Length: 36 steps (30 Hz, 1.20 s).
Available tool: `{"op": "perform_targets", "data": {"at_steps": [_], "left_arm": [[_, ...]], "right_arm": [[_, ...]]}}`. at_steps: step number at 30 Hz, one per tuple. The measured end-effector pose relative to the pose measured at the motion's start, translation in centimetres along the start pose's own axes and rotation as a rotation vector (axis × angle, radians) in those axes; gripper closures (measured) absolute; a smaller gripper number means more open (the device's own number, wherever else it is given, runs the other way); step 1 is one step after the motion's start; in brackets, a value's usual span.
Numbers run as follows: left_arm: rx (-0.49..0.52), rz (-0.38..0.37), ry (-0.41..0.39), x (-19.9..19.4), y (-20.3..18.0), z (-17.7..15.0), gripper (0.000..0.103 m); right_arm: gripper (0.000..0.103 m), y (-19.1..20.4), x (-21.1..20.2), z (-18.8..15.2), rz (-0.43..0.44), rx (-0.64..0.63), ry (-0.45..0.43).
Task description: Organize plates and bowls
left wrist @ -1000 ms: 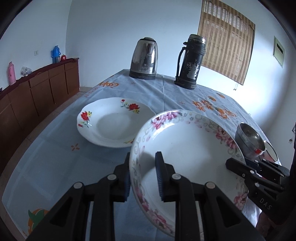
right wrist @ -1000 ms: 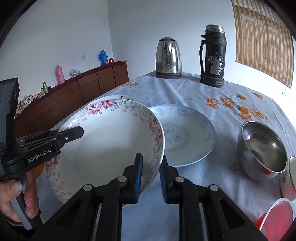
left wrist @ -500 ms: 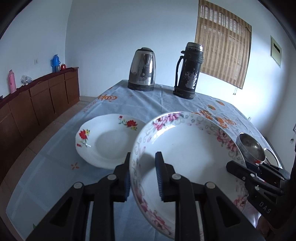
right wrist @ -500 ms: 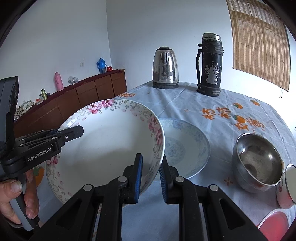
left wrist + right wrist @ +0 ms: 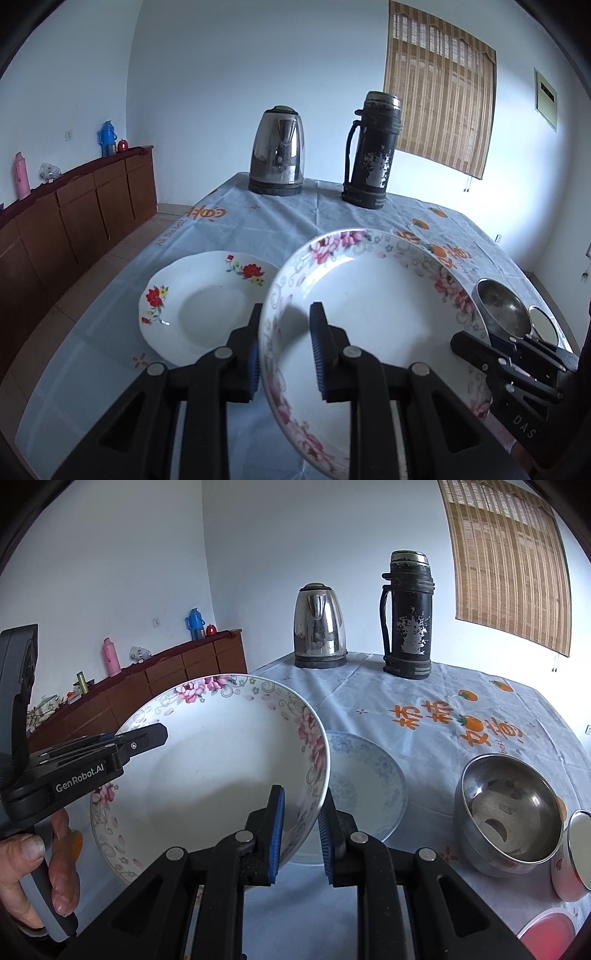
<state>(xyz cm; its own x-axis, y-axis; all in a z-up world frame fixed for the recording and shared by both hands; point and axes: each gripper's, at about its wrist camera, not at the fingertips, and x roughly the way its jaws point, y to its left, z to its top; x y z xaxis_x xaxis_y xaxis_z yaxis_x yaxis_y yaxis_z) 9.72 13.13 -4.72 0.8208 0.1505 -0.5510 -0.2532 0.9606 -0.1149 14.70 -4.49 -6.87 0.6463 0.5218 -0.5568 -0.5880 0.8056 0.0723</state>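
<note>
Two hand-held grippers share one load: the left hand-held gripper (image 5: 284, 347) pinches the near rim of the pink-flowered plate (image 5: 373, 306), and the right hand-held gripper (image 5: 301, 830) clamps its opposite rim, plate held tilted at centre frame above the bench (image 5: 424, 701). Risk: thin rim grips could slip if the hands pull apart, dropping it onto the blue-patterned plate (image 5: 365, 786) below. The red-flowered plate (image 5: 207, 310) sits lower left. The plate's underside is hidden; the red item at lower right is cut off.
</note>
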Motion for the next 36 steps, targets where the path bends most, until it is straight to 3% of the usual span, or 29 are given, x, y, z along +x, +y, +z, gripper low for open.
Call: {"op": "perform_targets", "data": {"at_steps": [36], "left_arm": [[0.014,-0.032,-0.005,5.4,-2.6,2.7,0.082]], "right_arm": [[0.083,-3.3,2.6,1.6,-0.109,0.065,-0.034]]}}
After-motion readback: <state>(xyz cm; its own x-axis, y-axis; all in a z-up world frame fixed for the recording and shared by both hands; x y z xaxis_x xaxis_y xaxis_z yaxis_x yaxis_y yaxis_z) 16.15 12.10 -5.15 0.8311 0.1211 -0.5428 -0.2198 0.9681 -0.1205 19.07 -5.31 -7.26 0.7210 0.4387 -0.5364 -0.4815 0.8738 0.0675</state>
